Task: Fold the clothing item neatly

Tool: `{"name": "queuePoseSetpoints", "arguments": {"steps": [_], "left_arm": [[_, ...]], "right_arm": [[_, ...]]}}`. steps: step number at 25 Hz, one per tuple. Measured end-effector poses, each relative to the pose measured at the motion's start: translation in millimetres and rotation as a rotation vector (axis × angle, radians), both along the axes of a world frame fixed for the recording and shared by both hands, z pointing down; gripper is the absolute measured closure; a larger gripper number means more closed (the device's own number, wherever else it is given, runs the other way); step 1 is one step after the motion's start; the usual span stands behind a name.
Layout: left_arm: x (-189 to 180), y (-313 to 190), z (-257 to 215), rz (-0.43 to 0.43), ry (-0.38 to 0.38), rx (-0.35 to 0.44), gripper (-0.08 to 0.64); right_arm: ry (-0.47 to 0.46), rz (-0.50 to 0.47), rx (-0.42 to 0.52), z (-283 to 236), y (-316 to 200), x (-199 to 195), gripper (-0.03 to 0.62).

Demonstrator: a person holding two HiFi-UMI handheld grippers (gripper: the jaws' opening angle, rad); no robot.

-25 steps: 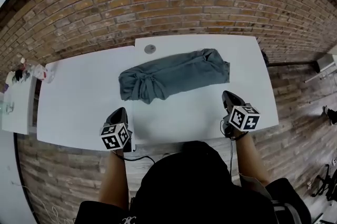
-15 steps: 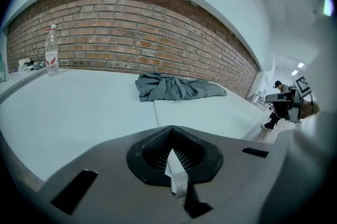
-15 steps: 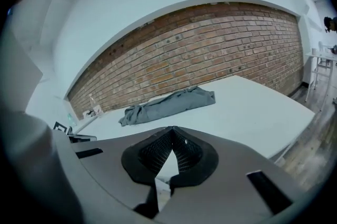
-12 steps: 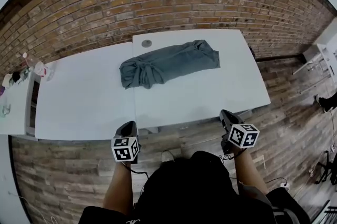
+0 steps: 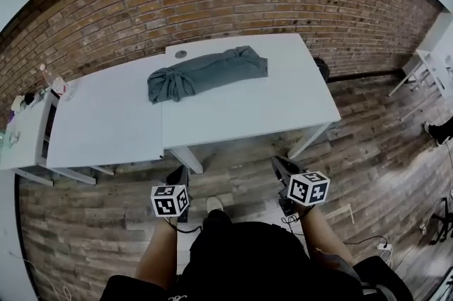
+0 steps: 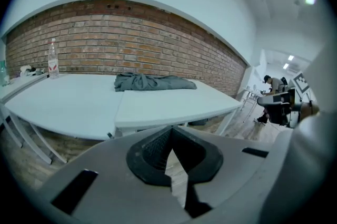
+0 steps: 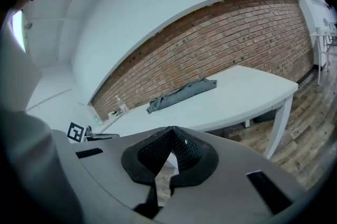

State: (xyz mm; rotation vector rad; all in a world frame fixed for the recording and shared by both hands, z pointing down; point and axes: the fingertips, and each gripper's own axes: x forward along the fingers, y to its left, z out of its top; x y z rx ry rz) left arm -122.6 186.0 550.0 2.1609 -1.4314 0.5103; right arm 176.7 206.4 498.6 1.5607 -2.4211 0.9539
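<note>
A grey garment (image 5: 205, 73) lies bunched and partly folded along the far side of the white table (image 5: 283, 112), its left end knotted in creases. Both grippers are off the table, over the wooden floor in front of it. My left gripper (image 5: 178, 176) is shut and holds nothing. My right gripper (image 5: 282, 167) is also shut and empty. The left gripper view has the garment (image 6: 152, 82) far ahead, beyond the closed left gripper (image 6: 169, 153). In the right gripper view the garment (image 7: 181, 94) lies far off past the closed right gripper (image 7: 169, 157).
A second white table (image 5: 99, 133) adjoins on the left, with a bottle (image 5: 55, 85) at its far corner. A small round disc (image 5: 181, 54) sits behind the garment. A brick wall runs behind the tables. A person (image 6: 274, 84) sits at a desk far right.
Both grippers have drawn back from the table's front edge and now hang over the floor. The whole view has backed away from the table. The garment has not moved.
</note>
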Motion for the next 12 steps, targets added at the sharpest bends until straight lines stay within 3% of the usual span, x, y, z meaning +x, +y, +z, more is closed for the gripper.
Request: {"name": "queuePoseSetpoints", "arguments": {"steps": [5,12], "left_arm": [[59.6,102.4,19.9,0.031,-0.013,-0.031,0.561],[79.9,192.8,10.1,-0.034,-0.033,-0.03,0.561]], "right_arm": [[0.015,-0.066,-0.019,11.7,81.7,43.6,0.591],[0.018,-0.111,0.038,-4.3,146.0,67.4,0.591]]}}
